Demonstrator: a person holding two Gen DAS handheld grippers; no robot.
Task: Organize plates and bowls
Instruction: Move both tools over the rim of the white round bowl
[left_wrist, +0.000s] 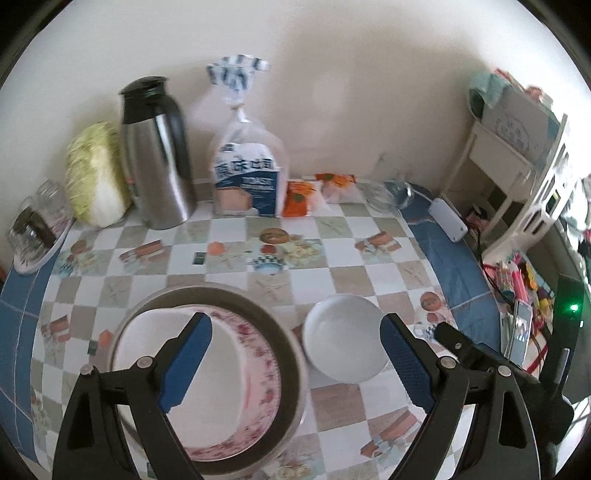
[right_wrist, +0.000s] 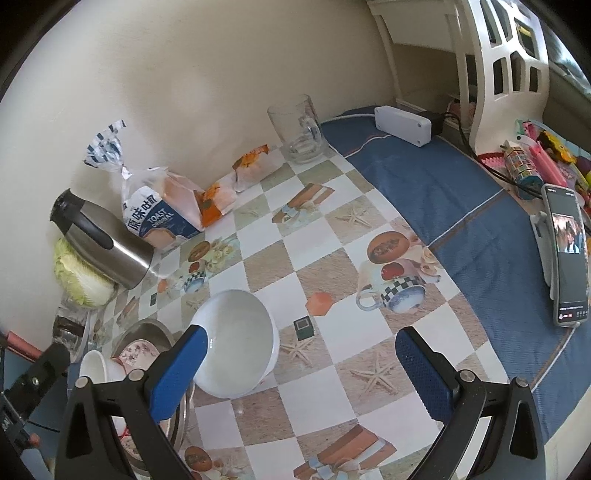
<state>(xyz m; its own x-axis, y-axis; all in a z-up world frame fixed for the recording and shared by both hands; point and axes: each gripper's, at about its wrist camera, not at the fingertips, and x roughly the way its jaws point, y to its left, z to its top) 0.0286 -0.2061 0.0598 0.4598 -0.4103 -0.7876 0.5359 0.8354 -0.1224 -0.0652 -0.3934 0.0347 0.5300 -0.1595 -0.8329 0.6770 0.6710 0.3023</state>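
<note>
Overhead, both the left gripper (left_wrist: 295, 362) and right gripper (right_wrist: 299, 373) gape wide, holding nothing. Beside the white bowl (left_wrist: 345, 338) on the table (left_wrist: 354, 258), a flowered plate (left_wrist: 236, 384) lies in a metal basin (left_wrist: 291, 354). Bread bag (right_wrist: 162, 218) reads "TOAST ORIGINAL".

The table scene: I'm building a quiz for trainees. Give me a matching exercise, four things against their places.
Things:
1. white bowl
2. floral plate
3. glass mug
4. phone

Places:
A. propped on a stand on the blue cloth
B. inside the metal basin
C. alone on the checked tablecloth, beside the basin
D. near the wall, by the white power strip

Pairs: 1-C, 2-B, 3-D, 4-A
</note>
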